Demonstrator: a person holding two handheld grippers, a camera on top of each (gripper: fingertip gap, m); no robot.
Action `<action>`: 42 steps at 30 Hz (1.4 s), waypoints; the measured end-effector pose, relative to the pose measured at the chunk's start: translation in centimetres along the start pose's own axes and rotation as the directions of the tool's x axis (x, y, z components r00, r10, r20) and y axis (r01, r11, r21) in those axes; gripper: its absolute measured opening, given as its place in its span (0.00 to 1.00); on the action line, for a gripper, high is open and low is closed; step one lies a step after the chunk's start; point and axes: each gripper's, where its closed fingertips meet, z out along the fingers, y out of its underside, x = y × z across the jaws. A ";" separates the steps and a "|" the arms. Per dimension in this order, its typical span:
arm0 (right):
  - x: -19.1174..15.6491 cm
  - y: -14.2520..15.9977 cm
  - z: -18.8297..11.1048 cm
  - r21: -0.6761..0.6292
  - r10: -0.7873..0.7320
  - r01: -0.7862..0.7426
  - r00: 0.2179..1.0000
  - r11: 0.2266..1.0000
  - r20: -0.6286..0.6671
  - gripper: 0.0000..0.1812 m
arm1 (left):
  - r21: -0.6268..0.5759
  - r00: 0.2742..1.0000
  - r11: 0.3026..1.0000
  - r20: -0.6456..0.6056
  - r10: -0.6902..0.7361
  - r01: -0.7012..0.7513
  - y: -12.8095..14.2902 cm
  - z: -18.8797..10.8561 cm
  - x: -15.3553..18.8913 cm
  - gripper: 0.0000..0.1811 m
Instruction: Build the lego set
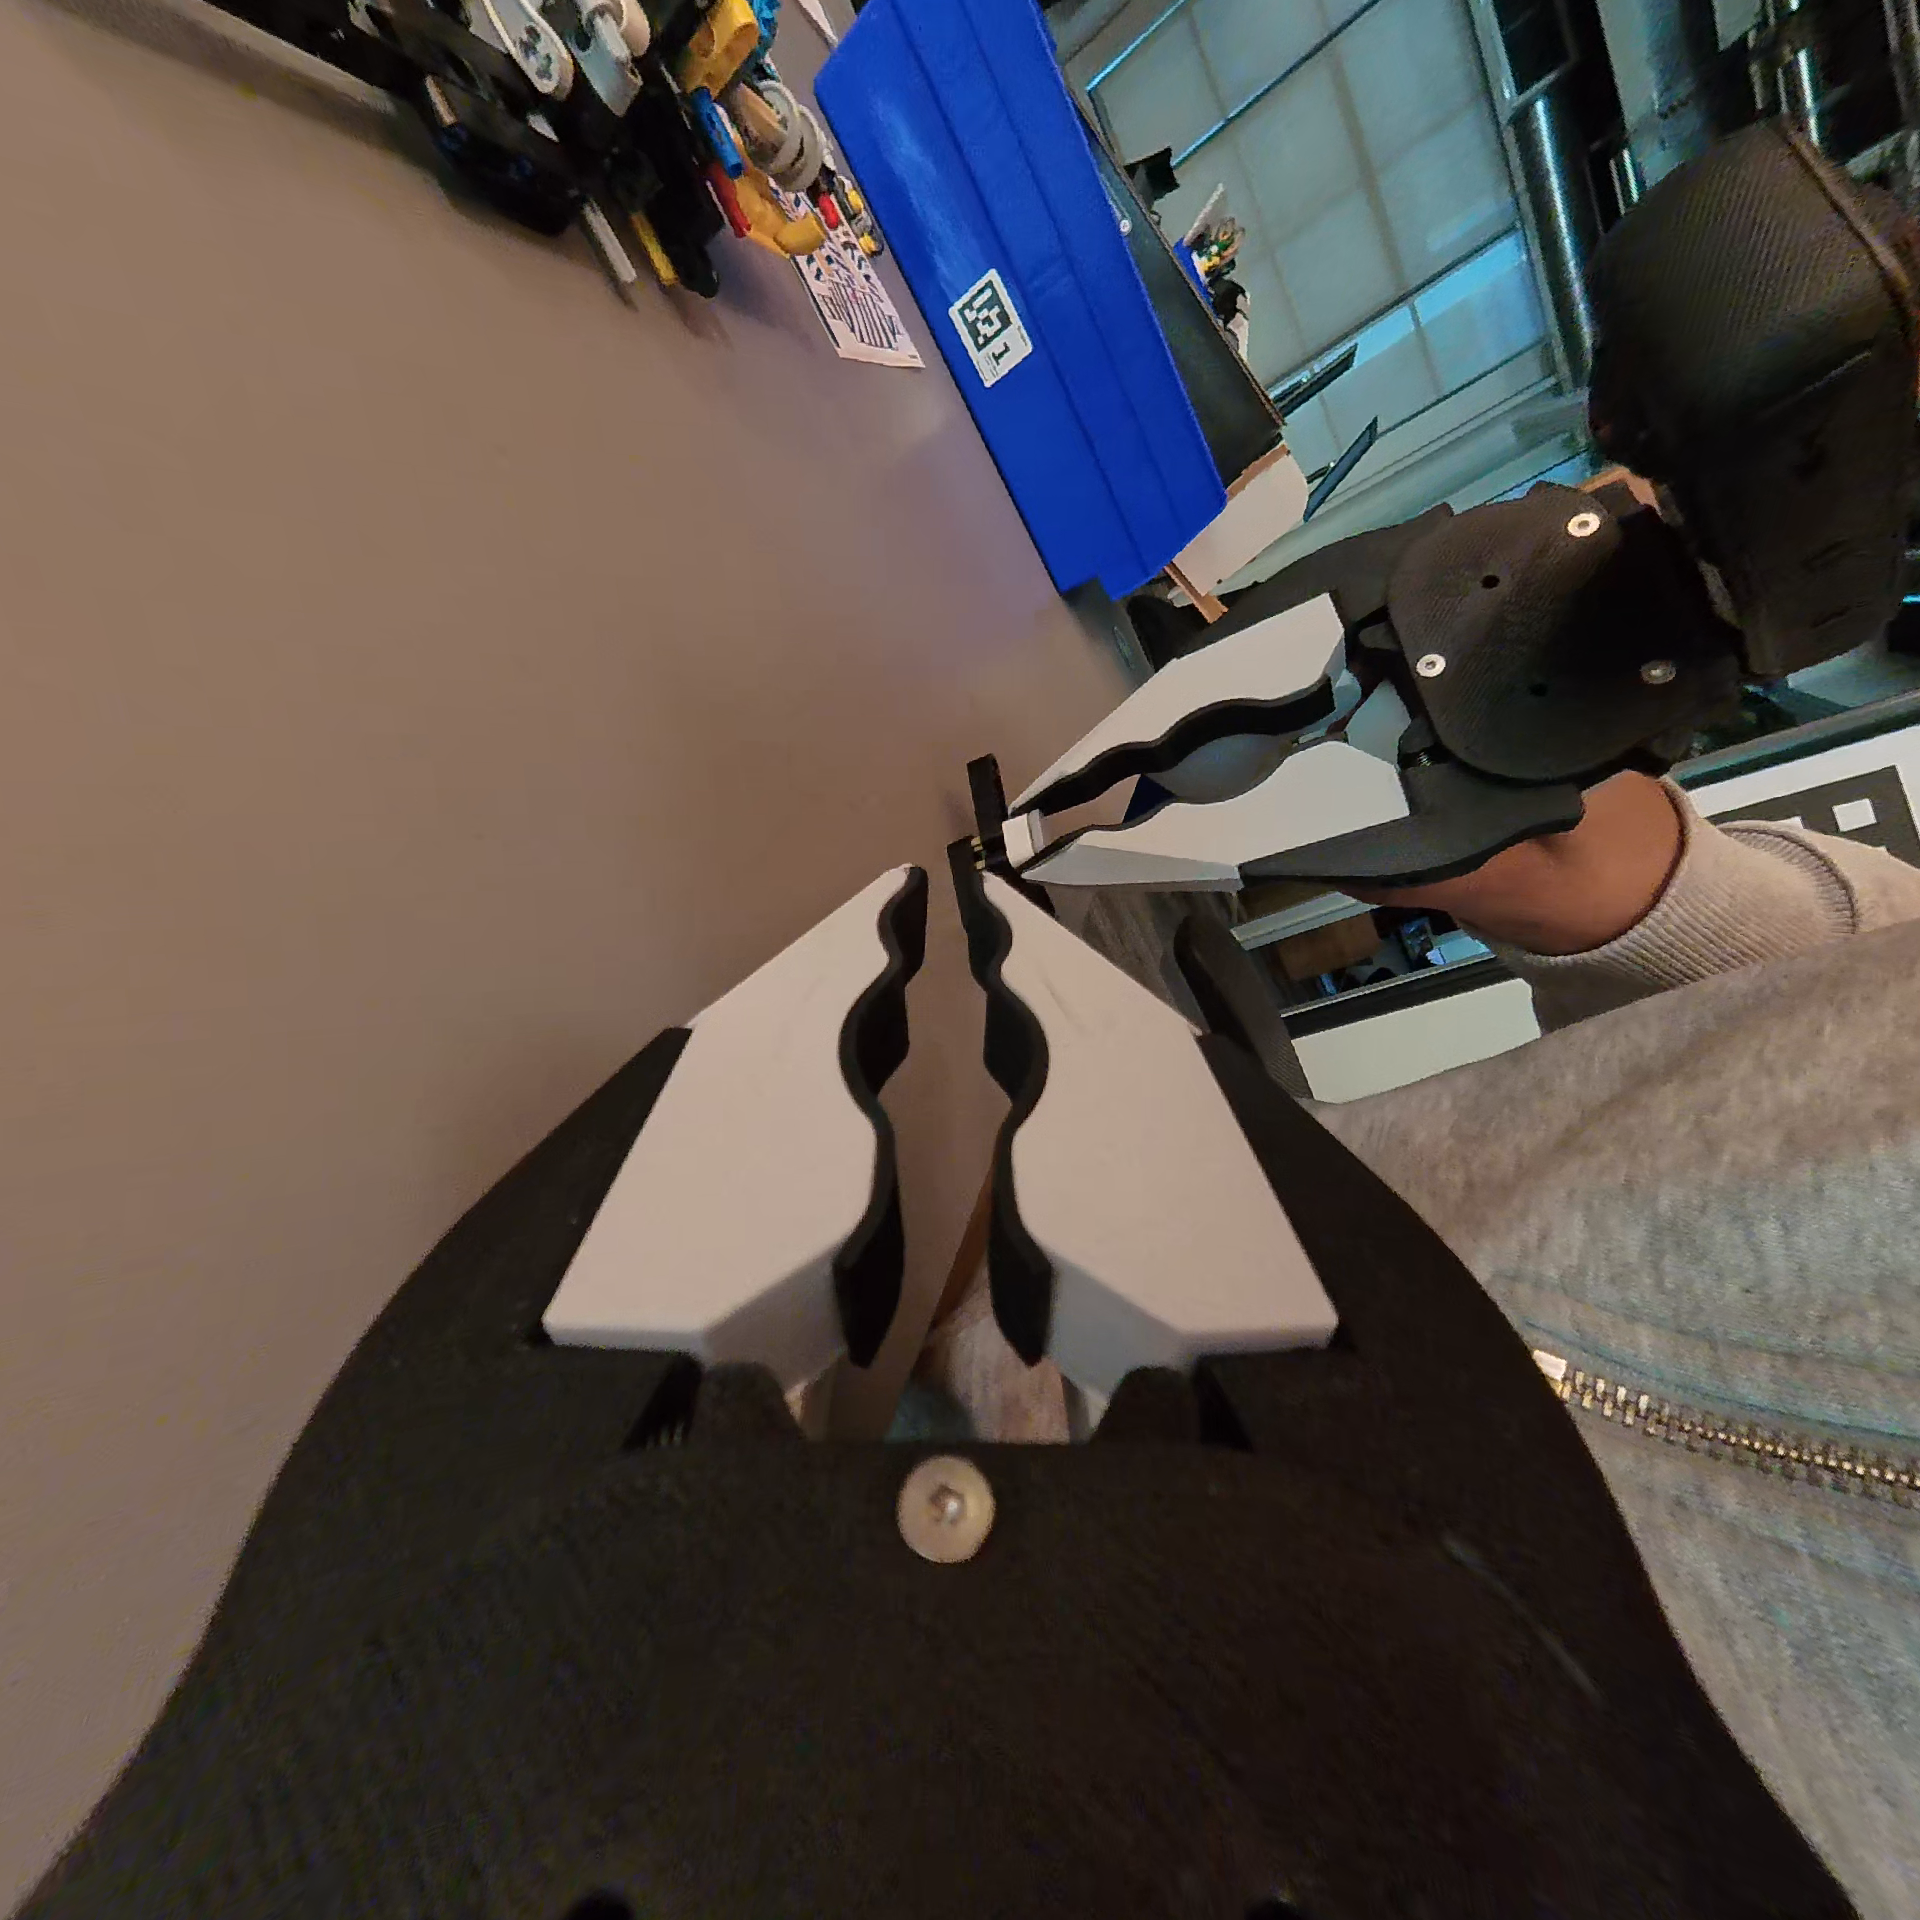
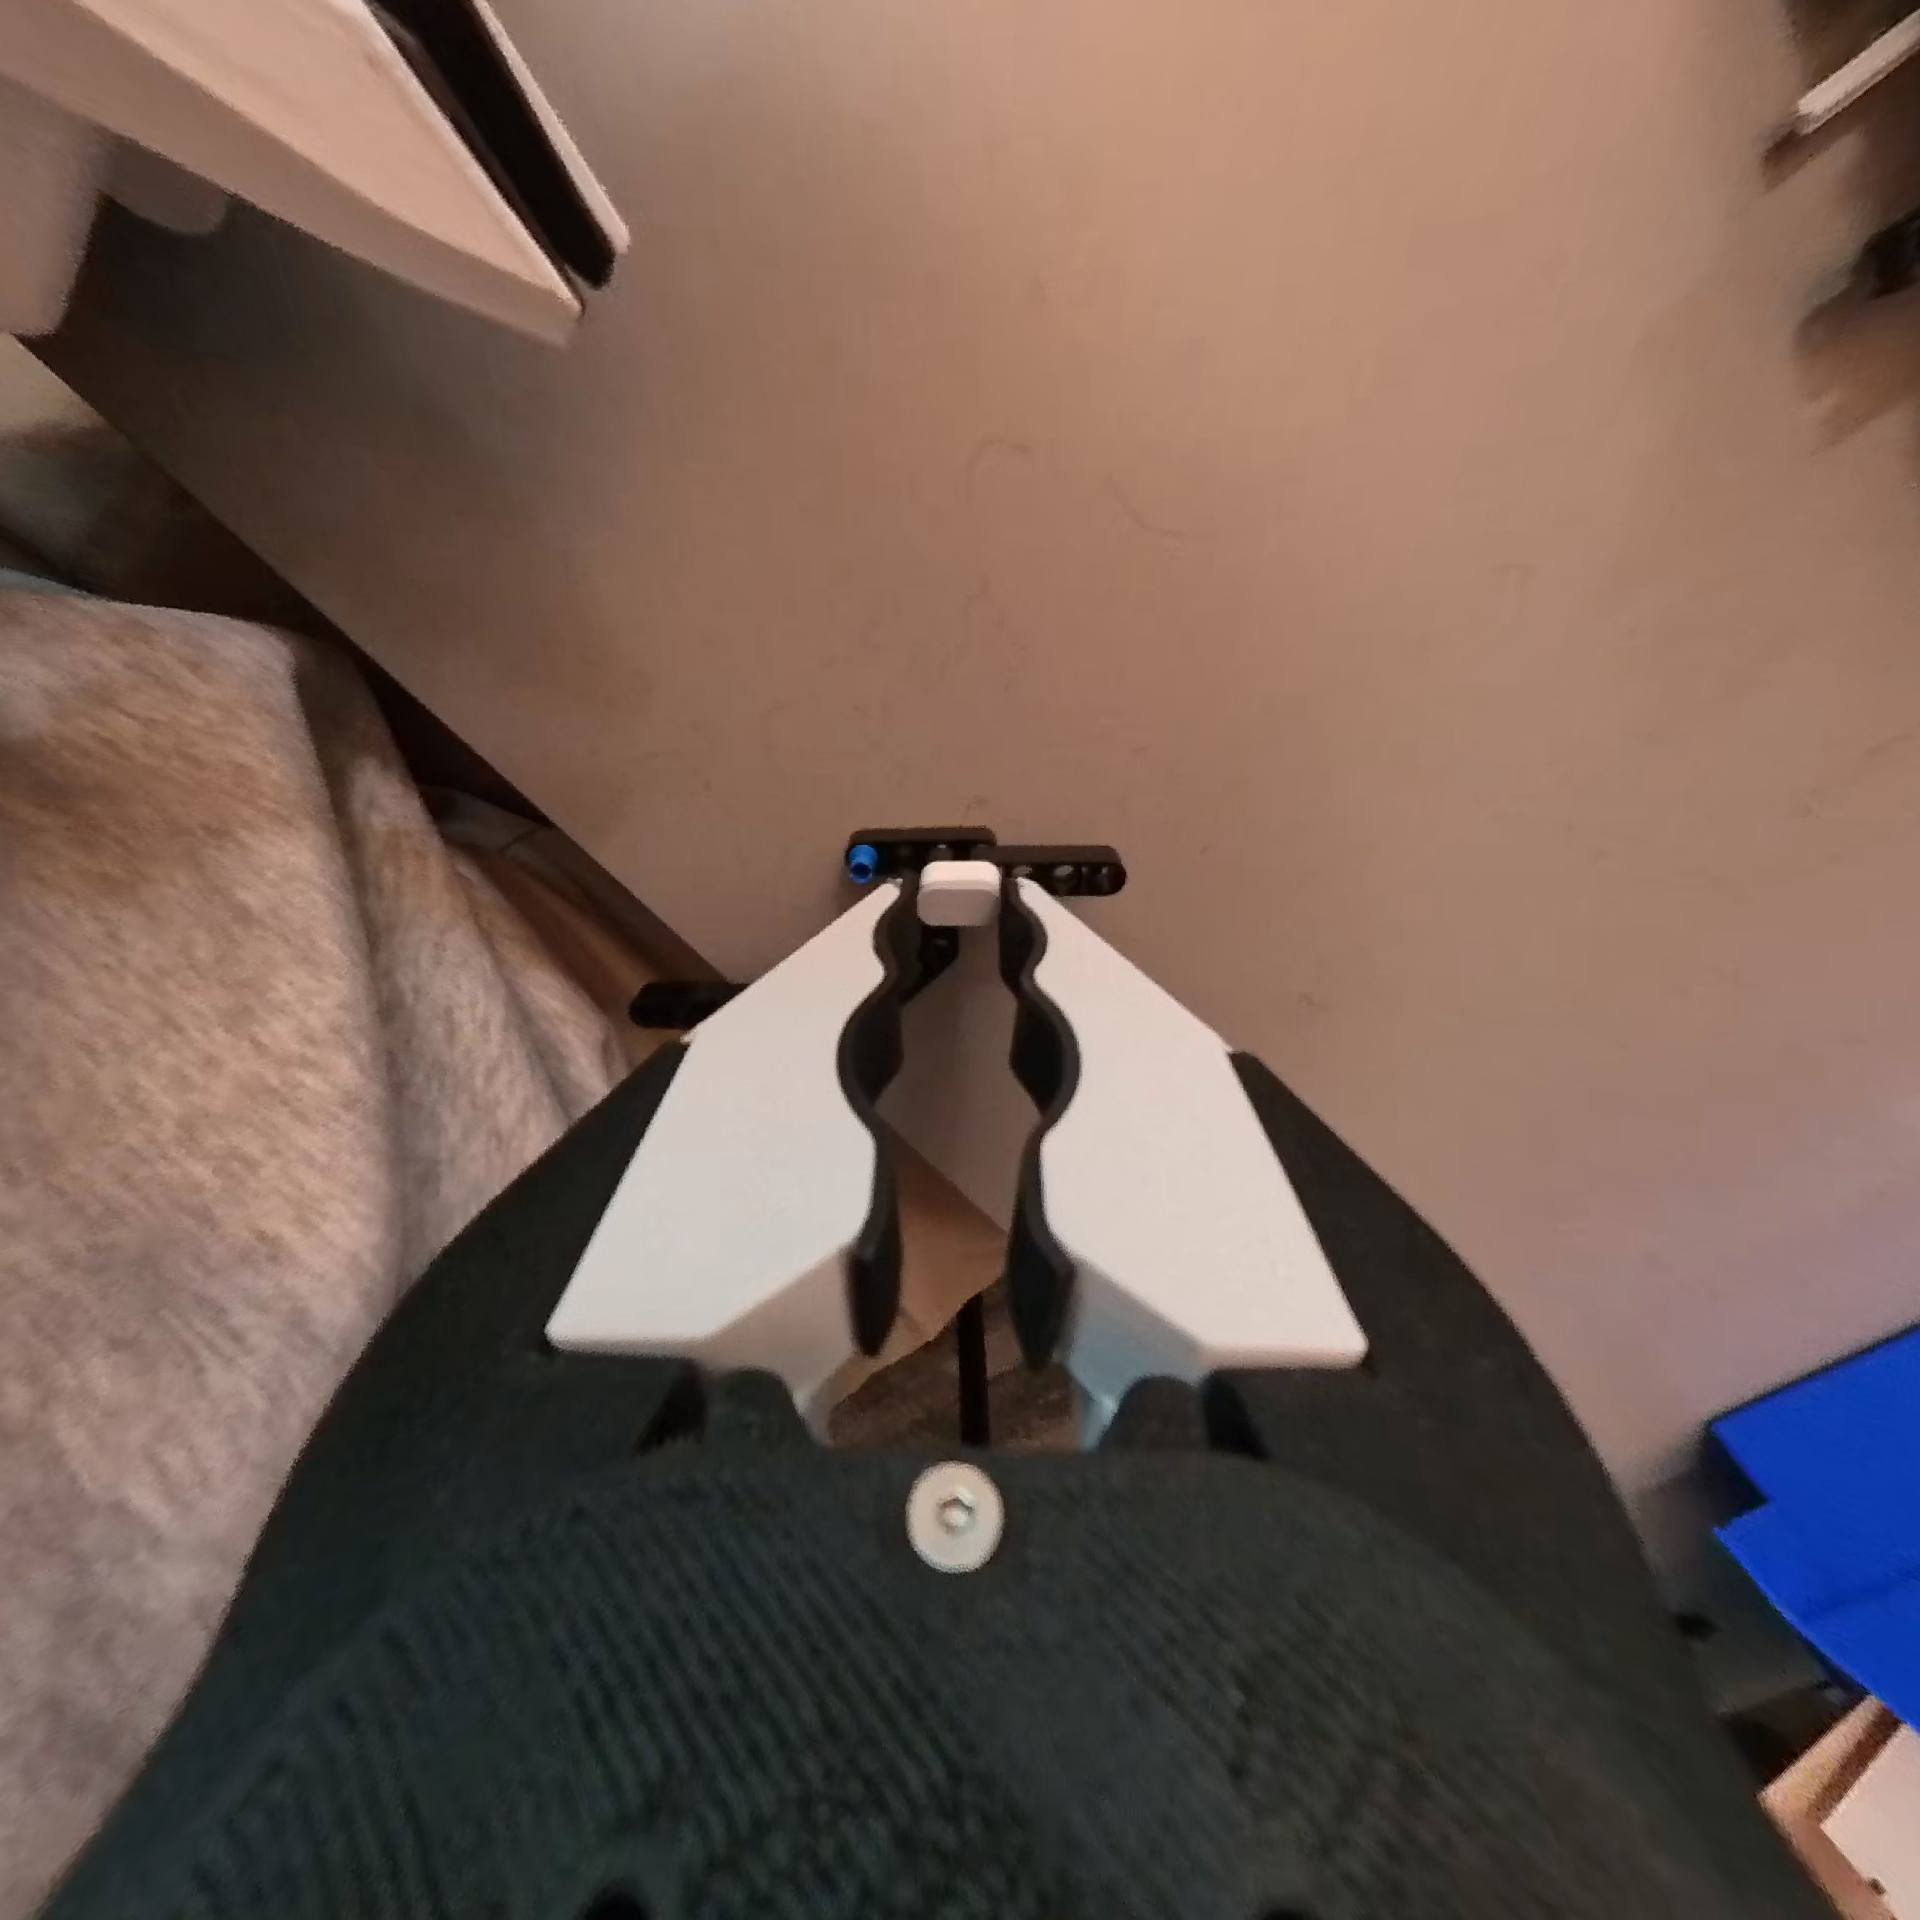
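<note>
My right gripper (image 2: 954, 896) is shut on a small white Lego piece (image 2: 956, 894) that is joined to thin black holed beams (image 2: 1060, 862) with a blue pin (image 2: 858, 860) at their left end. It holds them just above the brown table (image 2: 1247, 520). In the left wrist view the right gripper (image 1: 1023, 836) comes in from the right with the white piece (image 1: 1020, 831) and a black beam (image 1: 985, 795) at its tip. My left gripper (image 1: 940, 873) is just in front of that tip, open by a narrow gap and empty. Another black beam (image 2: 675, 1003) shows by the table edge.
A pile of loose black, yellow, white and blue Lego parts (image 1: 675, 135) lies at the far end of the table (image 1: 416, 623), beside a printed sheet (image 1: 862, 312). A blue bin (image 1: 1018, 312) stands along the table's right side and shows in the right wrist view (image 2: 1818, 1507). A grey sleeve (image 1: 1662, 1195) is close. Tip to tip, the grippers are about 10 cm apart.
</note>
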 end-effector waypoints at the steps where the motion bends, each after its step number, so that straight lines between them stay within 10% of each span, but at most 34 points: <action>1: 0.0 -0.1 0.0 -0.003 -0.006 0.006 1.000 1.000 -0.003 0.08 | -0.002 1.000 1.000 0.001 0.000 0.000 0.0 0.0 0.0 0.03; 29: 0.0 -0.3 0.3 -0.037 -0.066 0.064 0.997 0.997 -0.034 0.08 | -0.015 1.000 1.000 -0.021 -0.004 0.004 0.2 0.3 0.5 0.06; 37: 0.1 -2.8 -1.7 0.280 -0.022 0.003 0.998 0.960 0.066 0.08 | -0.022 0.998 1.000 -0.058 0.020 -0.022 0.5 0.9 1.6 0.14; 42: -1.7 -5.3 -5.5 0.605 -0.239 0.290 0.957 0.741 -0.166 0.08 | 0.014 0.990 1.000 -0.135 0.027 -0.025 0.3 1.3 3.3 0.25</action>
